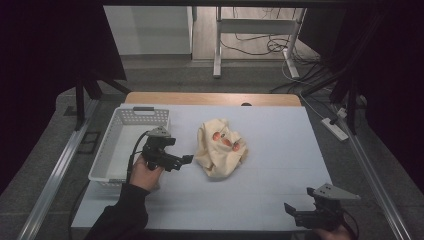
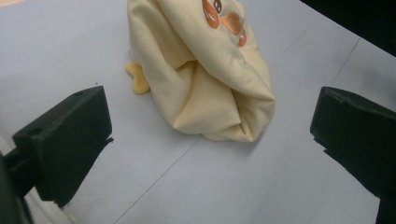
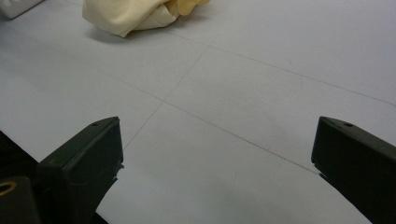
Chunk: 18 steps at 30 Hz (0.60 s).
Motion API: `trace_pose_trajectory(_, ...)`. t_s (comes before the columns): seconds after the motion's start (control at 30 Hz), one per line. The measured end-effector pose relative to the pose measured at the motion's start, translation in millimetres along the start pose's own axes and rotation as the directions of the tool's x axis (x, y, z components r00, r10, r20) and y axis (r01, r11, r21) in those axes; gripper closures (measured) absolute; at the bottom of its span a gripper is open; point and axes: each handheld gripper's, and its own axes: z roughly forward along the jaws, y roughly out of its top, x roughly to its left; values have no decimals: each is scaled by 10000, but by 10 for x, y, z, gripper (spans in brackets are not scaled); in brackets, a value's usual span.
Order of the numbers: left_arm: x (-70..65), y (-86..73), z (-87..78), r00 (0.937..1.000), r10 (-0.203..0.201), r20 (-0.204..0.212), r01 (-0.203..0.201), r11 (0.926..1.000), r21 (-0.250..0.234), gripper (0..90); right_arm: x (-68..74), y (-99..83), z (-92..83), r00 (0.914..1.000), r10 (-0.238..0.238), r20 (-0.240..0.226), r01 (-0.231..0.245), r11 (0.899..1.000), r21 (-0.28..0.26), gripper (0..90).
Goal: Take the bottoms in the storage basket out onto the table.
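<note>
A crumpled cream-yellow cloth point(image 1: 220, 149) with orange printed marks lies bunched in the middle of the pale table. In the left gripper view the cloth point(image 2: 205, 79) sits just ahead of the jaws, which stand wide apart with nothing between them. My left gripper point(image 1: 181, 161) hovers open just left of the cloth, held by a hand in a dark sleeve. My right gripper point(image 1: 295, 212) rests open near the table's front right edge, far from the cloth. In the right gripper view the cloth point(image 3: 135, 14) lies at the top left, well beyond the open jaws.
A white perforated plastic basket point(image 1: 131, 118) stands on the left of the table point(image 1: 280, 165), behind my left hand. Metal rails run down both sides. Beyond the table's far edge are a desk frame and cables on the floor.
</note>
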Motion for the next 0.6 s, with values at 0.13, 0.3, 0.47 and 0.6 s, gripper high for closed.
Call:
trace_pose_trajectory(0.13,-9,-24,-32,10000,-69,-21,68,10000,-41,0,-8,-2,-6,10000,67,-46,-67,10000,-64,24)
trace_pose_trajectory(0.3,-27,-66,-61,10000,-90,-37,90,10000,21,0,-14,-3,-9,9999,95,-75,-96,9999,-110,23)
trace_pose_trajectory(0.47,-39,-112,-85,9999,-147,-70,148,9999,60,0,-13,-3,-6,9999,83,-67,-83,9999,-90,23)
trace_pose_trajectory(0.6,-43,-152,-104,9998,-189,-88,190,9998,112,0,-11,-3,-6,9999,89,-52,-89,9999,-80,23)
